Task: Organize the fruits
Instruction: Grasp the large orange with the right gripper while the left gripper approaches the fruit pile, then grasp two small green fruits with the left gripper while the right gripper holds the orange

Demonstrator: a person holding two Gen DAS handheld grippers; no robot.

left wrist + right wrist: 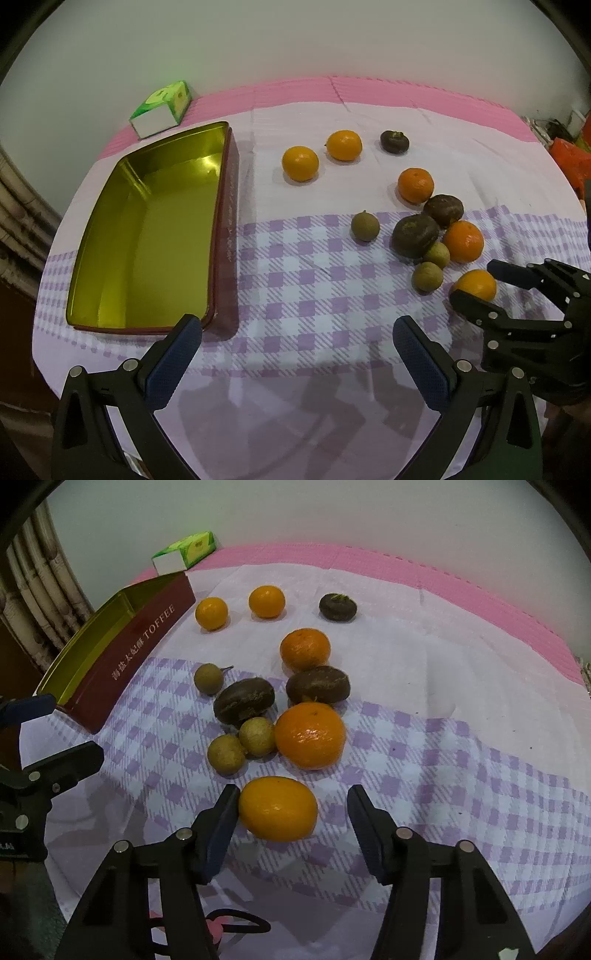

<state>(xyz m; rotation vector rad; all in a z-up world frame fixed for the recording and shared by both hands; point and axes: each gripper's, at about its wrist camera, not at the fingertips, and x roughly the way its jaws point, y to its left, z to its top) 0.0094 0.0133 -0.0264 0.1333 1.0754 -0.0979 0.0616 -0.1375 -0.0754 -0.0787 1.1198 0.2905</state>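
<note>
Here the right gripper point(291, 805) straddles the nearest orange point(277, 808) on the checked tablecloth point(443, 760); its left pad touches the peel, the right pad stands clear, so nothing is clamped. The left gripper point(295, 332) hangs released over bare cloth, beside the empty toffee tin point(147, 229). Other oranges, brown fruits and small longans lie beyond.

"TOFFEE", beside Chinese characters, in pale letters on the tin's point(122, 657) dark red side.
</note>
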